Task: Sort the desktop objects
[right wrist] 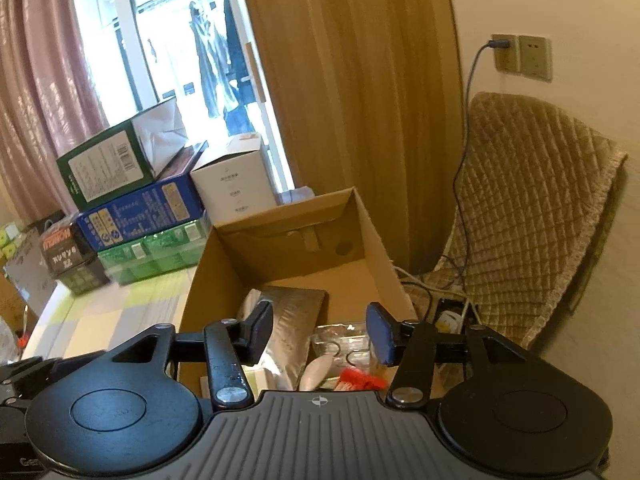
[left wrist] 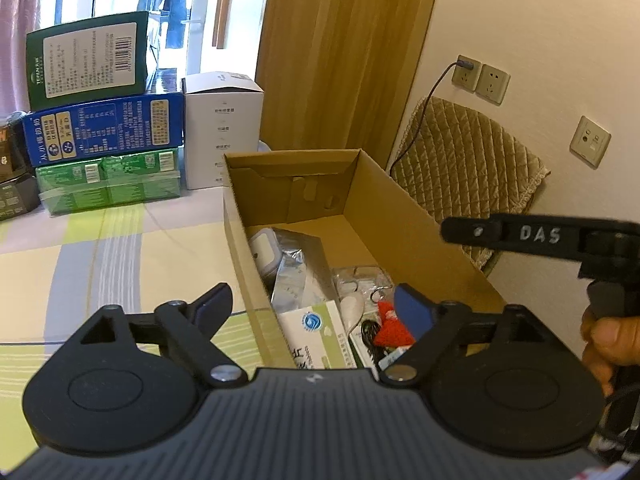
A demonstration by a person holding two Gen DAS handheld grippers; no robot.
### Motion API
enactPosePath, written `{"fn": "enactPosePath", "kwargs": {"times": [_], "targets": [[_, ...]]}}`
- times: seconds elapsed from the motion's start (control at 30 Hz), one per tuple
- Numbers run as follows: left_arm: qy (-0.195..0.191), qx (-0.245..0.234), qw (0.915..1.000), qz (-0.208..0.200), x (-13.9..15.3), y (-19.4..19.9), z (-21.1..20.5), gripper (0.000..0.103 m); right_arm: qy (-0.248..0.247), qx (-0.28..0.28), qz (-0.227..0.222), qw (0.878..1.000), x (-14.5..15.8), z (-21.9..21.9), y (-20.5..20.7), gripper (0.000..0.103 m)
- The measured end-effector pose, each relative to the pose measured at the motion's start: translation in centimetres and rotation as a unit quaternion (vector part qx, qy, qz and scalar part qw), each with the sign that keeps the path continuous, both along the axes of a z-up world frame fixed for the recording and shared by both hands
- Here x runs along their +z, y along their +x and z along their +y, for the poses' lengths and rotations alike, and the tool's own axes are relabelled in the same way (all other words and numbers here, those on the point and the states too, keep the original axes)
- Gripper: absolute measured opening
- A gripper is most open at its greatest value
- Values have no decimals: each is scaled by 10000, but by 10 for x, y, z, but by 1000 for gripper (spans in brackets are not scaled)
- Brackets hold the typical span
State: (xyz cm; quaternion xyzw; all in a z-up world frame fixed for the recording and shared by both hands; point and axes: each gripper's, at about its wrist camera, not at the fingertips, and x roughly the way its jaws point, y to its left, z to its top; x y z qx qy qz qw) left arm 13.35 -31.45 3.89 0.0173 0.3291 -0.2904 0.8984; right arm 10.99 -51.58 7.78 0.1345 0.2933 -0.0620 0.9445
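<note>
Both sets of fingers spread apart, empty. Just below and ahead of the right gripper (right wrist: 320,334): white spoon (right wrist: 316,370), long axis slanting up-right, inside cardboard box (right wrist: 372,232). Left gripper (left wrist: 314,308) beside it, straddling the near wall; right likely nearer.

Both wrist views—perhaps close—over cardboard box (left wrist: 420,216)

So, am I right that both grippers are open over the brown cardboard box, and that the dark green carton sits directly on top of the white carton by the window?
Not quite. Both the left gripper and right gripper are open over the brown cardboard box, but the dark green carton rests on the blue carton; the white carton stands beside that stack. The left wrist view shows it.
</note>
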Motion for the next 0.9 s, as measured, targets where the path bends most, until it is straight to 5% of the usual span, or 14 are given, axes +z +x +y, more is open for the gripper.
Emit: {"fn": "enactPosePath", "kwargs": {"times": [0.13, 0.6, 0.9], "targets": [[13, 124, 9998, -134, 6, -15, 10, 101, 42, -60, -2, 10000, 6, -4, -15, 60], [-220, 435, 9985, 264, 30, -72, 35, 102, -213, -47, 180, 9996, 31, 13, -90, 100], [-4, 604, 9976, 344, 40, -116, 41, 102, -366, 19, 417, 9985, 34, 34, -136, 101]]}}
